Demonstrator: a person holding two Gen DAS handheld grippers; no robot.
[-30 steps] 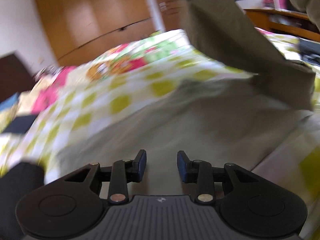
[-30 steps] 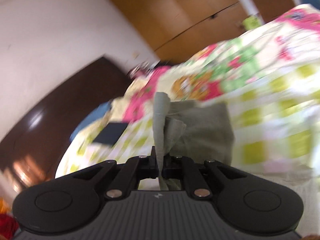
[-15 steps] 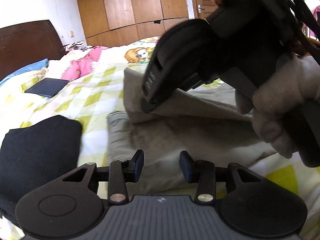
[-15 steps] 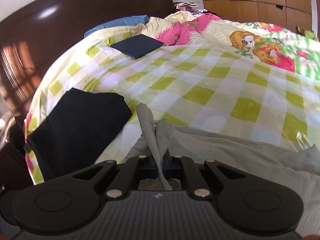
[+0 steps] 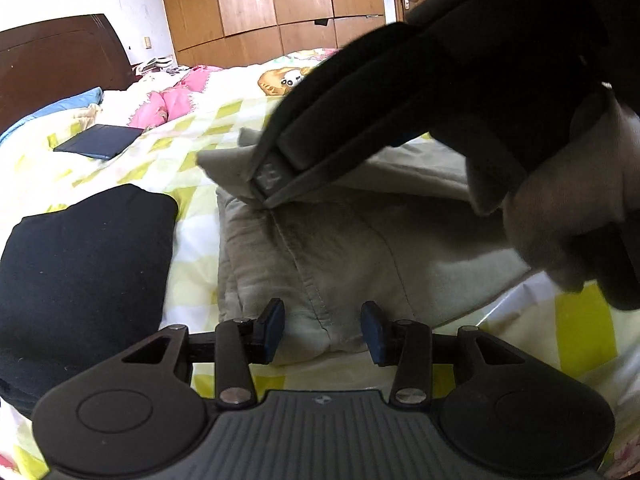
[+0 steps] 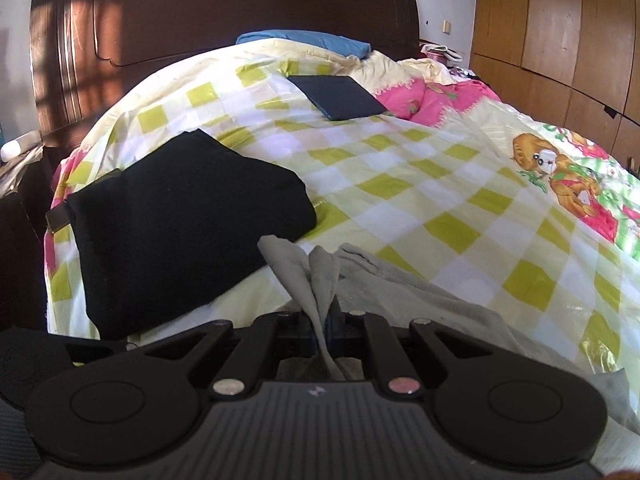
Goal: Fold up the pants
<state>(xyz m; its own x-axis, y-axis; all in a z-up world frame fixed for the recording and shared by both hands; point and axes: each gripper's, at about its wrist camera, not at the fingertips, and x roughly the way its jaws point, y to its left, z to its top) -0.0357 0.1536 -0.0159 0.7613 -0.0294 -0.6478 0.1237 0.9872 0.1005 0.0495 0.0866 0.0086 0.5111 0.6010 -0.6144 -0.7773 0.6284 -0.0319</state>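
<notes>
Grey-beige pants [image 5: 344, 252] lie on the checked bedspread, part folded over on themselves. My left gripper [image 5: 322, 330] is open, low at the pants' near edge, with a seam between its fingers. My right gripper [image 6: 320, 330] is shut on a bunched edge of the pants [image 6: 312, 276] and holds it just above the lower layer. The right gripper also shows in the left wrist view [image 5: 272, 178], coming in from the upper right over the pants, its fingertips hidden by its body.
A folded black garment [image 6: 180, 216] lies left of the pants. A dark blue flat case [image 6: 338, 96] rests farther up the bed near pink bedding [image 6: 420, 102]. The dark wooden headboard [image 6: 224, 16] and a wooden wardrobe [image 5: 280, 4] stand behind.
My right gripper has carried the pants' edge down and over to the left, from high in the air to just above the lower layer. The left gripper has stayed open near the front edge.
</notes>
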